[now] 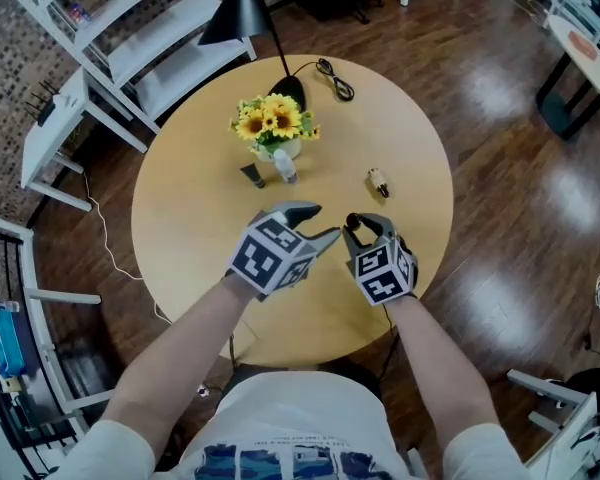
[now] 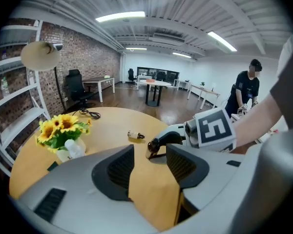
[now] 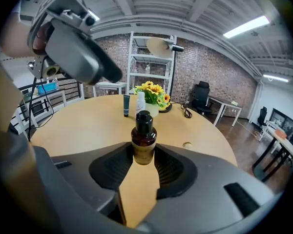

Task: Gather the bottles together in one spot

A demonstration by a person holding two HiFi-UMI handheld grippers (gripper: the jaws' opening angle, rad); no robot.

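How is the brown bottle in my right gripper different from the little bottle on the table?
The brown bottle stands upright; the little bottle lies on its side. The brown bottle is clamped in the right gripper; the little bottle lies free on the table. The brown bottle is dark amber; the little bottle looks paler. Both seem dark-capped.

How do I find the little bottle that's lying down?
Start at the round table, then find the sunflowers on it. To their right in the head view, alone on bare wood, lies the little bottle. It's the only one on its side; the white bottle and dark tube stand upright by the flowers.
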